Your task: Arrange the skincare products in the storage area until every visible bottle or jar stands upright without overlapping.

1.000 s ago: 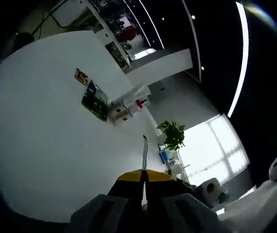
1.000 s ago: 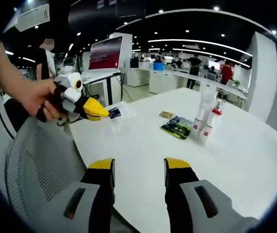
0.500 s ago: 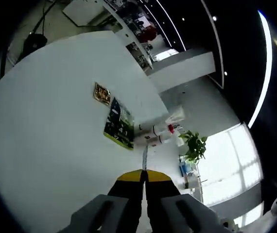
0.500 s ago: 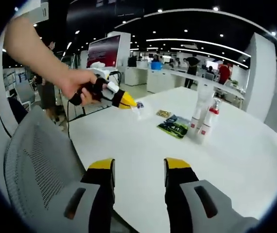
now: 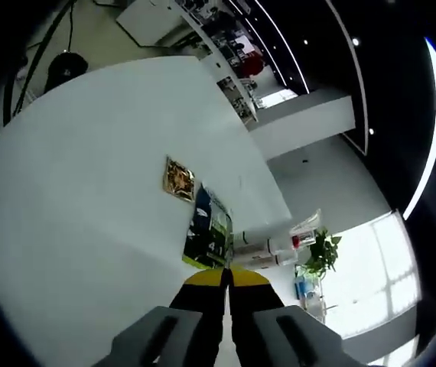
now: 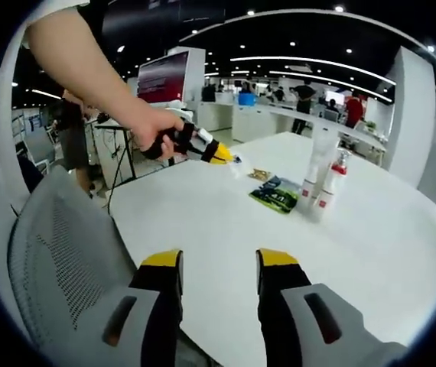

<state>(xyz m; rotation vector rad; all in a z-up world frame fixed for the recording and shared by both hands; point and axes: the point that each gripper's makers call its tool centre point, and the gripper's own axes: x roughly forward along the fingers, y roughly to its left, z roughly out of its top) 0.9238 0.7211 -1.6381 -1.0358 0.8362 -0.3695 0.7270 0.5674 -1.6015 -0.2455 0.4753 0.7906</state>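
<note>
On the white table [image 6: 226, 229], two upright bottles [image 6: 317, 191] and a dark sachet [image 6: 277, 193] lie well beyond the right gripper [image 6: 216, 267], jaws spread, empty. The left gripper [image 5: 226, 279] pinches a small packet [image 6: 238, 161], above the table.

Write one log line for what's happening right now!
left gripper: shut on small clear packet, above white table | right gripper: open, empty | white tube and red-capped bottle: upright | dark green sachet: flat
</note>
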